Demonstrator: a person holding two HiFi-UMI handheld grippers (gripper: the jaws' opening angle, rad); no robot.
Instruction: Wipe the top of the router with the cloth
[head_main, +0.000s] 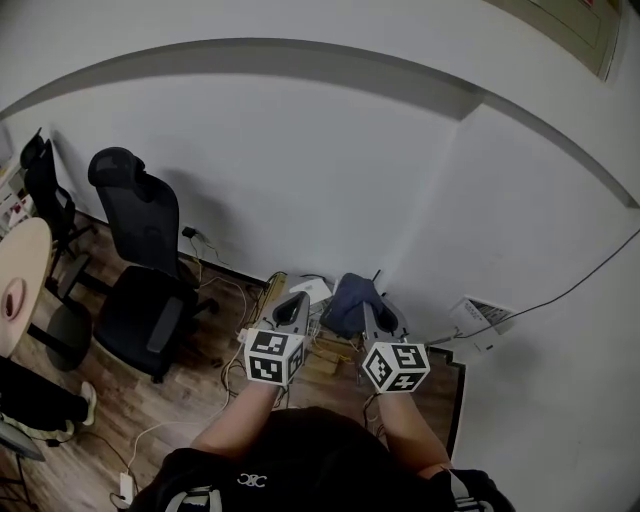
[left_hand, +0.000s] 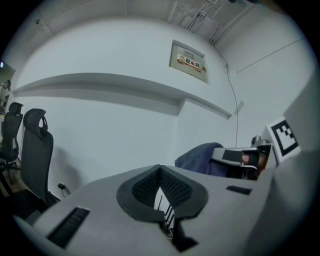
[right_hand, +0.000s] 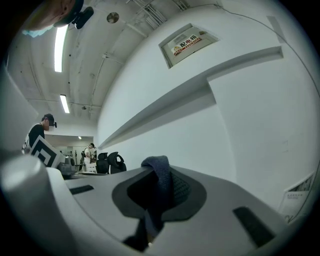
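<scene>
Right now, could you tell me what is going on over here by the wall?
A person holds a gripper in each hand, facing a white wall. The right gripper is clamped on a dark blue cloth, held in the air. The left gripper is shut with nothing in it. A white device, possibly the router, lies low beyond them; wiping has not started.

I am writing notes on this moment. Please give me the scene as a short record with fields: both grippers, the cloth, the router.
left gripper: jaws together, holding nothing
right gripper: shut on the cloth
cloth: dark blue, hangs from the right gripper
router: probably the white box low by the wall; too small to be sure
wiping: not yet begun; both grippers face the wall
</scene>
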